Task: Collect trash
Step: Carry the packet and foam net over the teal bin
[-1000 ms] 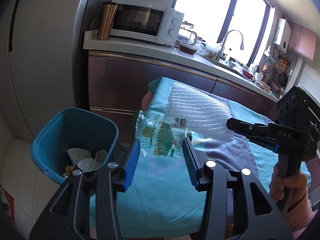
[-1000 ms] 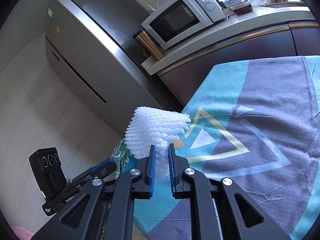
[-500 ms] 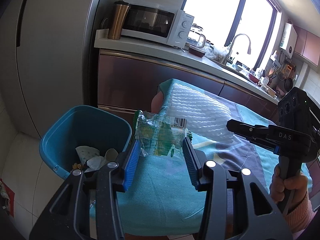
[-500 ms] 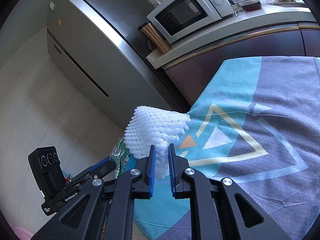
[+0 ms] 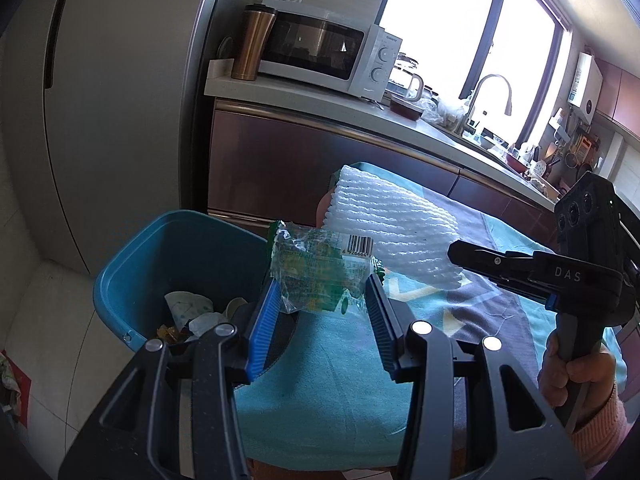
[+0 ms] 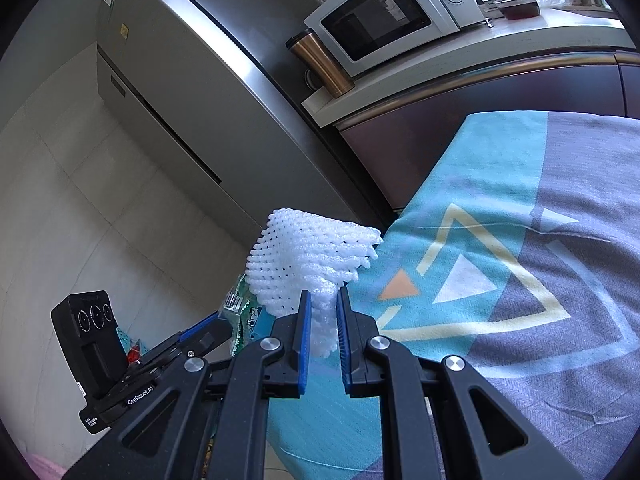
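My left gripper (image 5: 322,284) is shut on a crumpled green and clear plastic wrapper (image 5: 316,270) with a barcode, held over the table's left edge beside the blue trash bin (image 5: 120,280). The bin stands on the floor and holds several paper scraps. My right gripper (image 6: 323,298) is shut on a white foam fruit net (image 6: 308,252), held in the air over the table's corner. In the left wrist view the foam net (image 5: 384,224) hangs just behind the wrapper, with the right gripper (image 5: 454,250) coming in from the right. The left gripper (image 6: 212,324) shows low left in the right wrist view.
The table carries a teal and grey cloth (image 6: 520,260) with triangle patterns. Behind it runs a counter (image 5: 320,104) with a microwave (image 5: 320,52), a copper tumbler (image 5: 252,44) and a sink tap (image 5: 488,92). A steel fridge (image 5: 100,100) stands left of the bin.
Both grippers have moved left toward the bin with their loads; the bin now sits larger and closer under the left gripper. Both grips are unchanged.
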`<state>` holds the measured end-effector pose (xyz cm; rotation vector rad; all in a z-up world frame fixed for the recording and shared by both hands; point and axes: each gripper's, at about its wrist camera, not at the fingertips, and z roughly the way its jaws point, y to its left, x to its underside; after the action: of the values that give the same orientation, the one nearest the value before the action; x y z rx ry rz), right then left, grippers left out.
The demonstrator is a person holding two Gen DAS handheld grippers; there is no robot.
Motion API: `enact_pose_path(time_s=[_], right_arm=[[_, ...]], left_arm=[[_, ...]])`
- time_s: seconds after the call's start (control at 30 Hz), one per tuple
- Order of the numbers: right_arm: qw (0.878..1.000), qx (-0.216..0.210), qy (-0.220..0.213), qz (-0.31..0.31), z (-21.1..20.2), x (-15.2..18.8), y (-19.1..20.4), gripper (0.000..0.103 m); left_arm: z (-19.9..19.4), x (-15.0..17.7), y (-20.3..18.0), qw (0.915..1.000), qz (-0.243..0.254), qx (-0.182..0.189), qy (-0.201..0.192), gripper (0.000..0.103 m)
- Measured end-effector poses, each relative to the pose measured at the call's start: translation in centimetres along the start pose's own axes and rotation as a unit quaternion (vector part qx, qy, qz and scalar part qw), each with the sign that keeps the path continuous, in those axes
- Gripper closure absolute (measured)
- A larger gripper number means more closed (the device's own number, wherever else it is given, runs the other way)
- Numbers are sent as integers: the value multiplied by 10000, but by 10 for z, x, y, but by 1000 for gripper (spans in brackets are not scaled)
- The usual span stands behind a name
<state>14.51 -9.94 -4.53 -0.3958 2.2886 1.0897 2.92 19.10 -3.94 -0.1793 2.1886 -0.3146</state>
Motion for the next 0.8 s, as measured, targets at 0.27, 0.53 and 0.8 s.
enact_pose_path(time_s=[0.27, 0.53, 0.8], right_arm=[[10000, -36, 61, -52, 11, -3, 7, 92], [9998, -70, 146, -79, 21, -5, 10, 92], [9996, -94, 246, -69, 31, -5, 10, 92]], left_arm=[[0, -1, 10, 9999, -79, -103, -35, 59], [0, -1, 18, 9997, -158, -194, -46, 59], [-1, -2, 26, 9993, -226, -296, -53, 59]])
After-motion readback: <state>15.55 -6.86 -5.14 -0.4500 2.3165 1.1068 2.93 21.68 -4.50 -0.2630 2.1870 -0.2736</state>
